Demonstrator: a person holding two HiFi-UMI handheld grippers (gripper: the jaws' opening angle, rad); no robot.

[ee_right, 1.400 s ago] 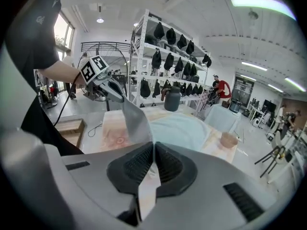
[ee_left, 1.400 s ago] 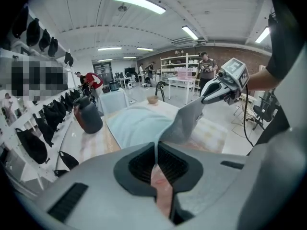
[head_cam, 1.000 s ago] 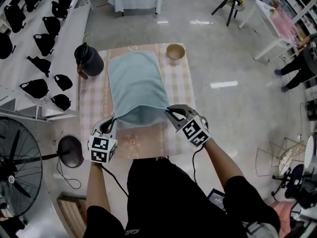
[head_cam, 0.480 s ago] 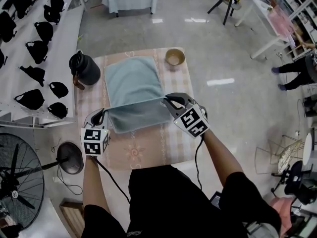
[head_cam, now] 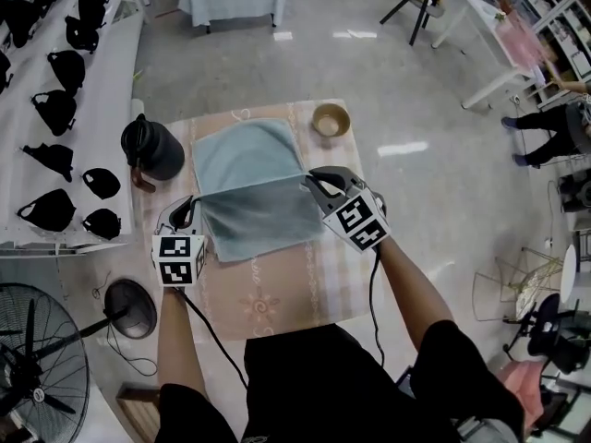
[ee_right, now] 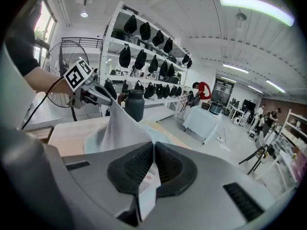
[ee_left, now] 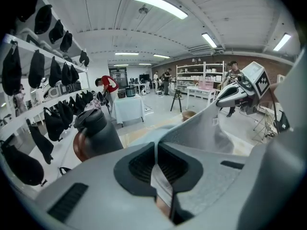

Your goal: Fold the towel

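A light blue towel [head_cam: 247, 153] lies on the table with the pink checked cloth [head_cam: 277, 293]. Its near part is lifted, and the raised edge stretches taut between my two grippers over the towel's middle. The left gripper [head_cam: 189, 203] is shut on the left corner; the cloth [ee_left: 201, 128] runs out of its jaws [ee_left: 156, 150] towards the right gripper [ee_left: 232, 94]. My right gripper [head_cam: 309, 179] is shut on the right corner, a white label showing between its jaws [ee_right: 153, 150]. From there the towel [ee_right: 117, 128] rises to the left gripper [ee_right: 100, 94].
A dark jug [head_cam: 152, 149] stands at the table's far left, next to the towel. A tan bowl [head_cam: 331, 118] sits at the far right corner. White shelves with black caps [head_cam: 55, 109] line the left; a fan [head_cam: 42, 358] stands on the floor.
Both grippers have carried the towel's held edge away from me, from the near side to over the towel's middle. The sagging cloth between them is now pulled straight.
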